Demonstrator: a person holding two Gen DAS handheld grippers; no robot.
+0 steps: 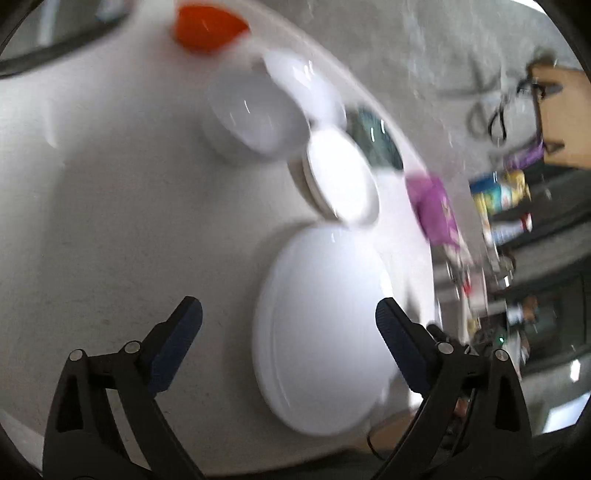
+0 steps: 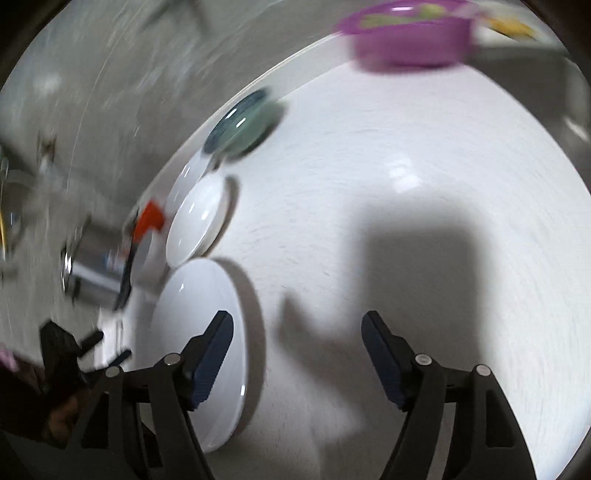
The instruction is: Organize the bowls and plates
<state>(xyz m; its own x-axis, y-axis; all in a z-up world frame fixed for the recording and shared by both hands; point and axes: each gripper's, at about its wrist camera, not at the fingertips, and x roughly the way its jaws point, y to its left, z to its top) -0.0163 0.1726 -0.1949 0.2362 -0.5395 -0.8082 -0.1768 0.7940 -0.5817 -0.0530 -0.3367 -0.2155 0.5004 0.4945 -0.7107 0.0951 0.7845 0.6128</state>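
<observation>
Both your tools are spread wide with nothing in them. The big white plate (image 1: 317,332) sits flat on the white worktop (image 1: 129,221), between the left tool (image 1: 288,314)'s fingers and just off the right tool (image 2: 297,332)'s left finger. So I'd say left is closer.

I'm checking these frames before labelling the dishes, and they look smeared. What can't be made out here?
- Large white plate, left wrist view: blur hides whether it is one plate or a stack.
- Dark green dish, left wrist view: mostly behind a small white plate.
- Purple bowl, right wrist view: contents smeared.
- Orange bowl, left wrist view: cut by the top edge.
- Background shelves, both views: unreadable.
</observation>
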